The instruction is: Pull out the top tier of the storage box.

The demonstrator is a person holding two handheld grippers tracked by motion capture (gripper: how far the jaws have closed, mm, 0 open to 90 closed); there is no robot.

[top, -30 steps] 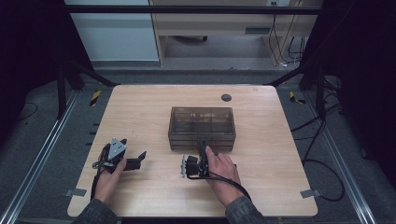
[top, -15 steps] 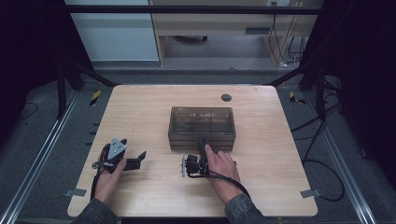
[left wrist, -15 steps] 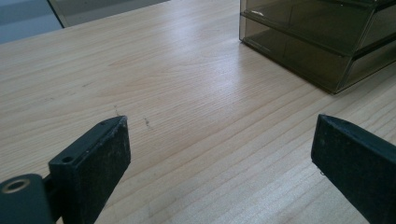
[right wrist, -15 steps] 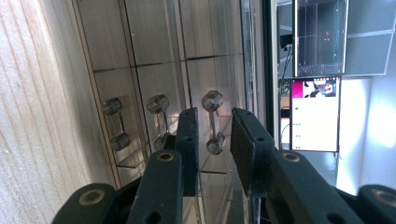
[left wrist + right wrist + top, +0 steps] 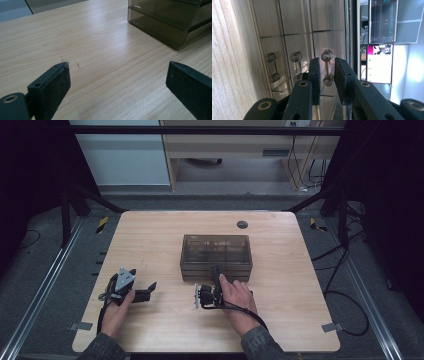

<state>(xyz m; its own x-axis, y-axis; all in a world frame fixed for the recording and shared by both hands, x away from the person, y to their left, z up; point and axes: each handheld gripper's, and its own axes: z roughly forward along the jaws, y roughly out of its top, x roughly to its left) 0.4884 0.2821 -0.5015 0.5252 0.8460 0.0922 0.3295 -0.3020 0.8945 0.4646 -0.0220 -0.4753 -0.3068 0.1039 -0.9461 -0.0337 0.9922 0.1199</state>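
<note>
Drawers formed the work piece: a smoky translucent drawer unit (image 5: 216, 256) stood near the middle of the wooden table (image 5: 150, 235), and from the high view we saw the right gripper (image 5: 215, 272) turned on its side, its tip at the unit's near front face. That view did not resolve the handles; the right gripper view did, and there we counted three clear drawer handles, with the jaws set on either side of the top drawer handle (image 5: 327, 67). A narrow gap remained on each side, so we could not confirm that the pads pressed on it. The jaws had just been closing, with that handle between them. The left gripper (image 5: 145, 293) rested on the table well apart from the unit, held in the left hand (image 5: 117, 307); the left gripper view showed its jaws standing wide open over bare wood, with a corner of the drawer unit (image 5: 172, 22) beyond. Against the earlier high view, we found both hands and the unit in the same places.
</note>
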